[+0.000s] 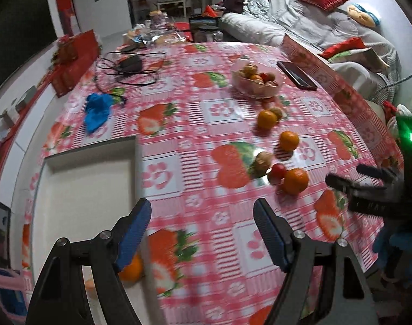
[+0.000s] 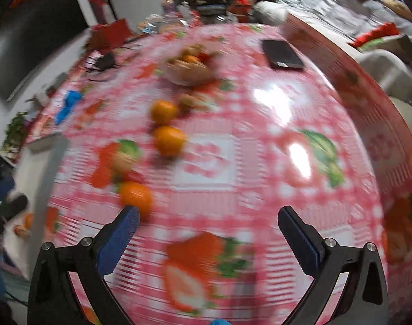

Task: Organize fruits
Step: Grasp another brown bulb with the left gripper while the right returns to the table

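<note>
Three loose oranges lie on the pink strawberry tablecloth: a far one point(image 1: 267, 119), a middle one point(image 1: 289, 140) and a near one point(image 1: 296, 181). A small red fruit point(image 1: 277, 170) and a brownish fruit point(image 1: 263, 161) lie beside the near orange. A clear bowl point(image 1: 257, 81) holds mixed fruit. A white tray point(image 1: 86, 189) sits at the left with an orange point(image 1: 131, 269) at its near corner. My left gripper point(image 1: 203, 233) is open and empty above the cloth. My right gripper point(image 2: 208, 233) is open and empty, its left finger close to the near orange point(image 2: 137, 196); it also shows in the left wrist view point(image 1: 352, 181).
A black phone point(image 1: 296, 75) lies right of the bowl. A blue glove point(image 1: 97, 111) and a black charger with cables point(image 1: 130, 65) lie at the left. Red boxes point(image 1: 76, 62) stand at the far left edge. A sofa point(image 1: 327, 27) runs along the right.
</note>
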The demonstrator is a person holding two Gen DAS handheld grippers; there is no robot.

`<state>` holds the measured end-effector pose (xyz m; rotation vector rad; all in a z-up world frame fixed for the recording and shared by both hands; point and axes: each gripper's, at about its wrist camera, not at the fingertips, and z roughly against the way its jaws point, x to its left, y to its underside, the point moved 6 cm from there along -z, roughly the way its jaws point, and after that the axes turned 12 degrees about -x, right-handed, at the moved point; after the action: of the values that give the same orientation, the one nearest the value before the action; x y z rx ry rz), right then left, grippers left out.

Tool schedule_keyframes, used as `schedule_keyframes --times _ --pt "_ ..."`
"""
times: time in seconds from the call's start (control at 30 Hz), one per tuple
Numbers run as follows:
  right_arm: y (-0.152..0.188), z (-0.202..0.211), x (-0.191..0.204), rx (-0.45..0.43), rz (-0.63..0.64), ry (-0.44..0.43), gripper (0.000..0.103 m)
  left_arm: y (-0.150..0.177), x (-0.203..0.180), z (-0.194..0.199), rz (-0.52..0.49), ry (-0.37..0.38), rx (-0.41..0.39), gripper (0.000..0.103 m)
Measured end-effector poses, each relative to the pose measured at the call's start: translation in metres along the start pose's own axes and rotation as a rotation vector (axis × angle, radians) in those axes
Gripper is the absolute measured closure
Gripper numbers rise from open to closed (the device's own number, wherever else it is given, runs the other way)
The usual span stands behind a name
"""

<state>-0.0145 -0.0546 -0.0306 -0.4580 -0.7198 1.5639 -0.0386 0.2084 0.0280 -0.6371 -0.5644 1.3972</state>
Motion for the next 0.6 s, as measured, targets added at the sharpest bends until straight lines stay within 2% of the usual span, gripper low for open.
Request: schedule_keyframes --times 0.13,0.2,0.3,0.6 --pt "0.022 -0.007 -0.027 0.032 0.032 0.056 0.0 -0.007 -0.023 -0.026 -0.006 0.027 0.033 0.022" --pt "0.033 -0.01 -0.037 0.046 0.032 0.055 0.0 -0.01 -0.035 -0.042 -0.013 0.036 0.051 0.022" --pt "0.04 -0.009 -0.036 0.011 0.096 0.066 0.0 -0.013 -0.048 -0.064 -0.024 0.034 0.076 0.022" --pt "0.044 -0.004 -0.037 -0.065 0.112 0.045 0.0 -0.022 -0.06 -0.105 0.029 0.009 0.112 0.023"
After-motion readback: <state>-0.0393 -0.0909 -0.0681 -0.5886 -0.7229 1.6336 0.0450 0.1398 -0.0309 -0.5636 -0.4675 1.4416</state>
